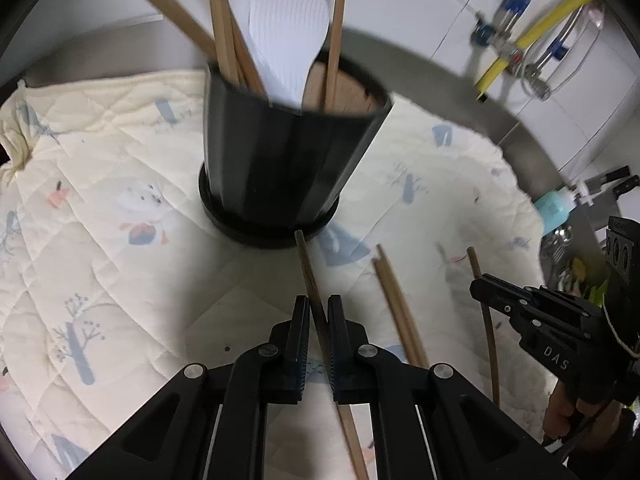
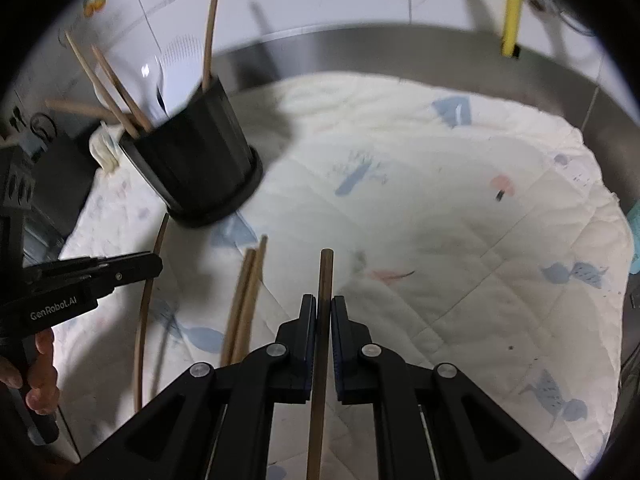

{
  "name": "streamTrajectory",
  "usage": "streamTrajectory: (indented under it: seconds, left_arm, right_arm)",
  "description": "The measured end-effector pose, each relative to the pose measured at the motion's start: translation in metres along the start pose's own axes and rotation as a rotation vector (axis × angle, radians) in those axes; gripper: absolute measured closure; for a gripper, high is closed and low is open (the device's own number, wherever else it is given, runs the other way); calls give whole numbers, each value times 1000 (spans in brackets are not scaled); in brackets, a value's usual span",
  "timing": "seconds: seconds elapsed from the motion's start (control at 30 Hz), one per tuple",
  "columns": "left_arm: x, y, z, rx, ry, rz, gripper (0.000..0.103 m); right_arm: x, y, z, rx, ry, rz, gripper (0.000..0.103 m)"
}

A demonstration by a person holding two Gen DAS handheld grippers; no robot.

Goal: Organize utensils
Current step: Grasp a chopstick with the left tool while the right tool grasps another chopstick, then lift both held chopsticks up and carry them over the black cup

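In the left wrist view my left gripper [image 1: 318,304] is shut on a dark wooden chopstick [image 1: 306,264] whose tip points at the black utensil holder [image 1: 288,168]. The holder stands upright with several wooden sticks and a white rice paddle [image 1: 288,40] in it. A loose pair of chopsticks [image 1: 400,312] lies on the cloth to the right. In the right wrist view my right gripper [image 2: 324,304] is shut on another chopstick [image 2: 325,276]. The holder [image 2: 192,160] is at the far left there, and the loose pair [image 2: 246,304] lies left of my fingers.
A cream quilted cloth [image 1: 120,240] with printed figures covers a steel counter [image 1: 460,92]. Behind it are a tiled wall and pipes with a yellow hose [image 1: 536,36]. A blue bottle [image 1: 554,208] stands at the right edge. A person's hand [image 2: 40,380] holds the left gripper.
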State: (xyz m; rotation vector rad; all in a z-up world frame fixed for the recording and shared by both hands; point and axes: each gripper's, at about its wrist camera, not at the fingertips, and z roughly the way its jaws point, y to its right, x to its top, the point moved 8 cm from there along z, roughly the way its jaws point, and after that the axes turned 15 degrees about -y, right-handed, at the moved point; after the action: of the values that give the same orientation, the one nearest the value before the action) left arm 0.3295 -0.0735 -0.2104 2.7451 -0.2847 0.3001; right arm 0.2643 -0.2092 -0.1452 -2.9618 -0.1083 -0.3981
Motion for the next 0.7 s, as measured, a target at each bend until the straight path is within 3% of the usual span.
streamTrajectory:
  seconds: [0.37, 0.7]
  left_arm:
    - [-8, 23, -86, -48, 168, 65, 97]
    - [-5, 35, -150, -62, 300, 86, 97]
  right_arm:
    - [0, -5, -72, 6, 166, -16, 93]
    - [-4, -18, -111, 11, 267, -44, 94]
